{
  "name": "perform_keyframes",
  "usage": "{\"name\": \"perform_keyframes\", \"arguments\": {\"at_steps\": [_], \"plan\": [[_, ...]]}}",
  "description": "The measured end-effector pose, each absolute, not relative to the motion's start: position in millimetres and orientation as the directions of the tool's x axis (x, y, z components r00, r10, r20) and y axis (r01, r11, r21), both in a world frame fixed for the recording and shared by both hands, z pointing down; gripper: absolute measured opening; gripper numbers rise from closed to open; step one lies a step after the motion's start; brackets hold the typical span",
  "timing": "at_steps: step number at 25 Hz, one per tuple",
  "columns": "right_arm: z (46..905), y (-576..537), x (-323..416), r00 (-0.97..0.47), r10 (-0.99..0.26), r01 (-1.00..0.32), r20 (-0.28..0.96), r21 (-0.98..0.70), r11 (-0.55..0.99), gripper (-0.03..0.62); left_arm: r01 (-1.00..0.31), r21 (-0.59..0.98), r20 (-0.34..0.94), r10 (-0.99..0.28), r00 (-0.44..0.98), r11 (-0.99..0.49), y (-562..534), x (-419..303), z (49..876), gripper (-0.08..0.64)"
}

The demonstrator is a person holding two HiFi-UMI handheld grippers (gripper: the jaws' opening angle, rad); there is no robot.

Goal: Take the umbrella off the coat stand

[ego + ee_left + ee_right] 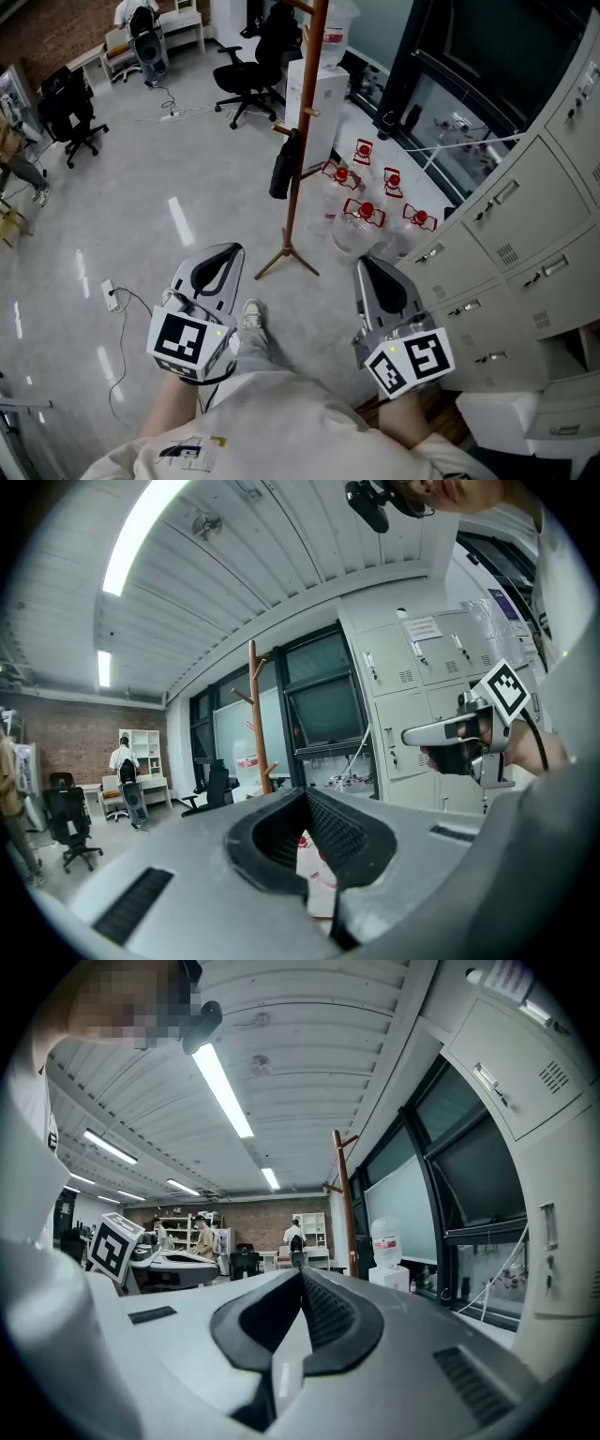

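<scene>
A black folded umbrella (pixel 281 164) hangs from a peg on the wooden coat stand (pixel 302 141), halfway up its pole. The stand's feet rest on the grey floor just ahead of me. My left gripper (pixel 228 249) is held low, short of the stand's base and to its left, jaws shut and empty. My right gripper (pixel 366 262) is beside it on the right, also shut with nothing in it. Beyond the closed left gripper (pixel 305 794), the coat stand (pixel 255 714) rises in the left gripper view. The coat stand (pixel 345 1204) also shows past the right gripper (pixel 302 1274). Neither gripper view shows the umbrella.
Several clear water jugs with red caps (pixel 366 211) lie on the floor right of the stand, with a white water dispenser (pixel 314 94) behind. Grey lockers (pixel 525 216) line the right side. Office chairs (pixel 248 75) stand further back. A power strip with cable (pixel 111 292) lies at left.
</scene>
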State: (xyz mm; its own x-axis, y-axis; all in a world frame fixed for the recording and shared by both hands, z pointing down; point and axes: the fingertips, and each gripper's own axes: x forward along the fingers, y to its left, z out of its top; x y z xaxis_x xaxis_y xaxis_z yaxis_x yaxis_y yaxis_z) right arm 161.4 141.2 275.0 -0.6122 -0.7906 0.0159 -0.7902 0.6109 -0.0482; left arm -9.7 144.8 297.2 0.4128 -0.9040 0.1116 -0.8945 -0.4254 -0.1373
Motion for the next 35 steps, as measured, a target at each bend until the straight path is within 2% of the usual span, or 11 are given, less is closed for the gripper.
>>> {"name": "perform_keyframes", "arguments": {"at_steps": [19,35], "plan": [[290.8,2.3,109.8,-0.576,-0.815,-0.816,0.061,-0.086,0.571,0.008,-0.866,-0.111,0.183,-0.867,0.464,-0.487,-2.6,-58.3,323.2,0.006],[271.6,-127.5,51.4,-0.483,-0.873,-0.875,0.065,-0.060,0.480,0.008,-0.786,-0.109,0.164,-0.791,0.590,-0.609,-147.7,-106.8,305.9,0.006]]}}
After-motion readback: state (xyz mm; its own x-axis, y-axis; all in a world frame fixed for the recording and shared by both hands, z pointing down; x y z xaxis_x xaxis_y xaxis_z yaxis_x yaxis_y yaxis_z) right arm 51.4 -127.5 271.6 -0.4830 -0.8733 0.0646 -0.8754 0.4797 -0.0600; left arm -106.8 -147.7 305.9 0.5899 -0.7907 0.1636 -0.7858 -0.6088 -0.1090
